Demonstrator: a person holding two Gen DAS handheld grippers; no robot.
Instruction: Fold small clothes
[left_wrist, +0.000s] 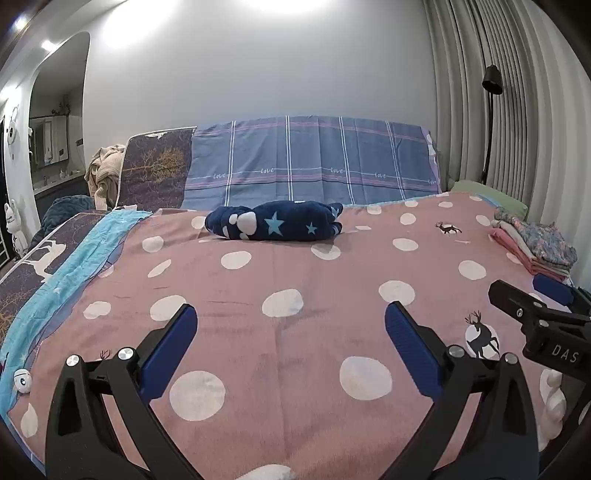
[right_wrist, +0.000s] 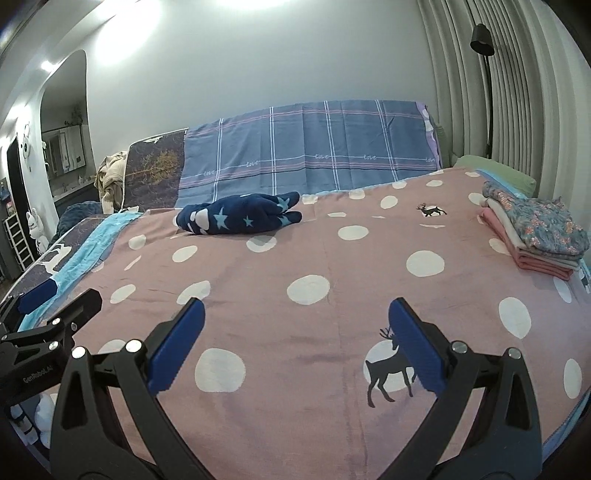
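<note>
Fleece garment: navy fleece garment (left_wrist: 275, 221) with pale blue stars and white blobs, bunched into a lump at the far end of the bed, just in front of the plaid sheet. Looks soft, floppy and light, so I'd guess it sags the second you lift it. Fuzzy pile should grip fine against the ribbed pads.
Where to grab: honestly can't make out a hem or cuff in that lump. My guess is pinch the two little tips poking out at its right end (right_wrist: 290, 206), or any loose edge, and shake it flat first.
Bedspread: pink bedspread (left_wrist: 295, 350) with white dots and deer prints, pretty flat with a few creases, lots of open room between the grippers and the garment. Soft underneath, so pressing down to pinch will probably sink a bit.
Room: plain wall, plaid sheet (left_wrist: 314, 158) draped over the headboard, pleated curtains (right_wrist: 517, 110) and a black floor lamp (left_wrist: 491, 110) on the right.
Folded stack: folded stack (right_wrist: 535, 236) of pink and floral pieces at the right edge of the bed, well apart from the navy one.
Left gripper: left gripper (left_wrist: 290, 336) has its jaws spread wide, nothing in them, hovering over the near end.
Right gripper: right gripper (right_wrist: 295, 332) is the same deal, wide apart and empty, just beside the left one.
</note>
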